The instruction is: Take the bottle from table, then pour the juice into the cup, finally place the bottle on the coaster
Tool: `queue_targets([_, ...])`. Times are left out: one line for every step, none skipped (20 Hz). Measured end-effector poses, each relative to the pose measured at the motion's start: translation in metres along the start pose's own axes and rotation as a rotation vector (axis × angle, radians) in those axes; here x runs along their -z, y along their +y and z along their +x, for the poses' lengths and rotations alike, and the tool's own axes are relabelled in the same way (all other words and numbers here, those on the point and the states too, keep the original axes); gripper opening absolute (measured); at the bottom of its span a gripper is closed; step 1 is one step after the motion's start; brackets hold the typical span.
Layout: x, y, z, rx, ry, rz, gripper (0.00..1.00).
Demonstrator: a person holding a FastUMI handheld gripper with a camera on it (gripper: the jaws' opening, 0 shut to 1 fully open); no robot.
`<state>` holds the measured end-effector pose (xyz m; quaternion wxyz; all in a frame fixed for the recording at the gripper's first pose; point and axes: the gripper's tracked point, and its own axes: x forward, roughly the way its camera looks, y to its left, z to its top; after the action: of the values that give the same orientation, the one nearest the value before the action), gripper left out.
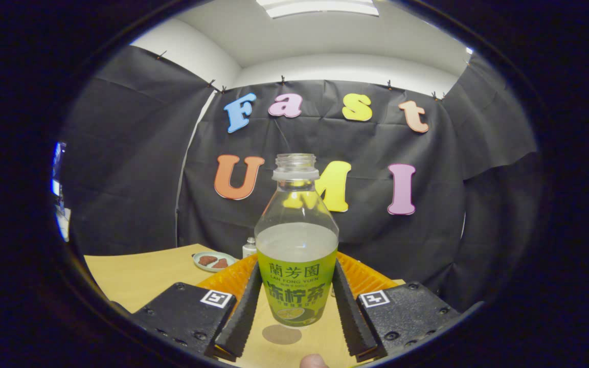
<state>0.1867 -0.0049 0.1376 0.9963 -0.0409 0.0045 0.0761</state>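
A clear plastic bottle [297, 255] with a green label and no cap stands upright between my fingers, filled with pale juice up to its shoulder. My gripper [294, 306] is shut on it, one finger [246, 306] pressing its left side and the other finger [348, 306] its right. The bottle's base hangs a little above the wooden table [136, 278]. A dull round patch [281, 335] lies on the table just under the base; I cannot tell if it is a shadow or a coaster.
An orange ribbed tray [368, 276] sits right behind the bottle. Beyond it to the left are a small plate [213, 261] holding brown pieces and a small white bottle [249, 247]. A fingertip [314, 362] shows below the fingers. Black cloth walls close the booth.
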Motion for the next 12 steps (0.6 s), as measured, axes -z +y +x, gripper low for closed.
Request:
queue_targets([0.001, -0.001, 0.003, 0.001, 0.003, 0.004, 0.76])
queue_targets([0.002, -0.001, 0.006, 0.0, 0.007, 0.01, 0.76])
queue_targets([0.004, -0.002, 0.01, -0.001, 0.011, 0.017, 0.76])
queue_targets([0.006, -0.003, 0.013, -0.002, 0.014, 0.023, 0.76])
queue_targets([0.01, -0.005, 0.019, -0.003, 0.018, 0.027, 0.76])
queue_targets([0.012, -0.005, 0.024, -0.007, 0.022, 0.035, 0.76])
queue_targets([0.017, -0.006, 0.028, -0.009, 0.03, 0.042, 0.76])
queue_targets([0.021, -0.007, 0.034, -0.014, 0.037, 0.046, 0.76])
queue_targets([0.025, -0.007, 0.037, -0.016, 0.043, 0.049, 0.76])
queue_targets([0.03, -0.007, 0.042, -0.019, 0.052, 0.048, 0.76])
queue_targets([0.036, -0.006, 0.046, -0.022, 0.059, 0.049, 0.76])
queue_targets([0.041, -0.007, 0.051, -0.025, 0.069, 0.053, 0.76])
